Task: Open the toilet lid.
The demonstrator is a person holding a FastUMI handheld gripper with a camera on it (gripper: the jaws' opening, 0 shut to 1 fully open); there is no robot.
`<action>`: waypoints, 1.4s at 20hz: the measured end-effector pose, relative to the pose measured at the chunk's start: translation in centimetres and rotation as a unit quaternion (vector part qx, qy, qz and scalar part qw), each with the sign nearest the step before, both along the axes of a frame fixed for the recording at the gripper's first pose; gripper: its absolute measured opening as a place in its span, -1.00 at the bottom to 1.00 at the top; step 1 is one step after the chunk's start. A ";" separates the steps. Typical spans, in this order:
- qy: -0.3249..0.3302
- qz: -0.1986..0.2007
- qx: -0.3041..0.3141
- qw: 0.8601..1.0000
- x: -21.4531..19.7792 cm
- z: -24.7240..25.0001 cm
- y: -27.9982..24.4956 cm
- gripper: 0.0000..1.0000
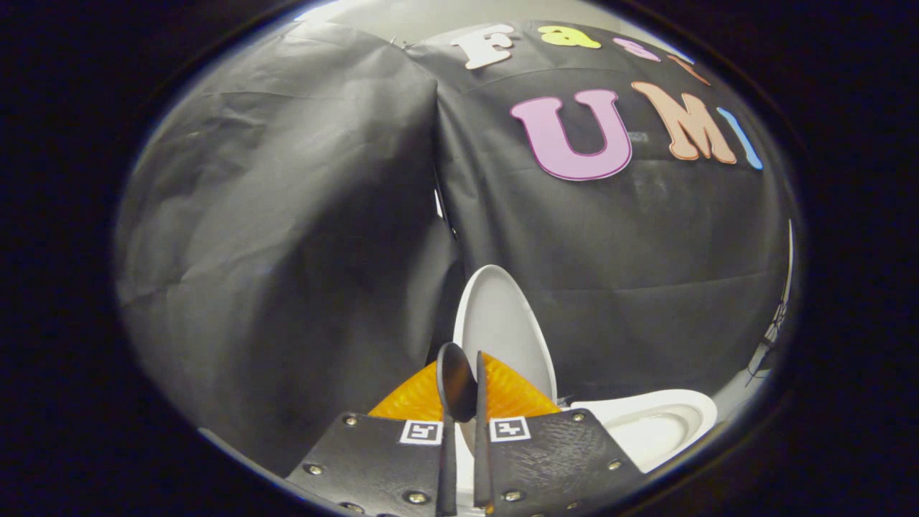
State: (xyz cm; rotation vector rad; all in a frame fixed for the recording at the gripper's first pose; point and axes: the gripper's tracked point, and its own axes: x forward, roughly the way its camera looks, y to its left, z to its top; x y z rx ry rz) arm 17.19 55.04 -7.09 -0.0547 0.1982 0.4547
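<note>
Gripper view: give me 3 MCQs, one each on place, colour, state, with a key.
1. Where is the toilet lid relative to the tongs?
A. Just ahead of them, rising above the tips
B. Lying flat beneath them
C. Far off to one side of them

2. What colour is the lid?
A. Black
B. White
C. Orange

3. What state is the lid in?
A. Shut flat over the bowl
B. Raised upright, bowl uncovered
C. Taken off and lying on the floor

Key: 1 A, the lid stands directly beyond the fingertips, its rim seemingly between them. 2 B, its surface is white against the dark cloth wall. 3 B, it stands on edge while the open bowl shows beside it. The fingers are nearly together with a thin gap; whether both press the rim is unclear.
</note>
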 end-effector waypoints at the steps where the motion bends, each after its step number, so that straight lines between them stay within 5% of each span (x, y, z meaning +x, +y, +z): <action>1: 0.000 0.001 -0.001 1.000 0.0 -0.1 0.1 -0.81; 14: 0.002 0.020 -0.023 1.000 -0.4 -1.4 1.5 -0.81; 19: 0.015 0.027 -0.008 0.999 -0.3 -1.6 1.1 -0.45; 22: 0.018 0.009 -0.017 1.000 -0.1 -1.9 -0.3 -0.03; 28: -0.030 0.039 0.034 0.998 -1.2 2.6 -0.2 0.88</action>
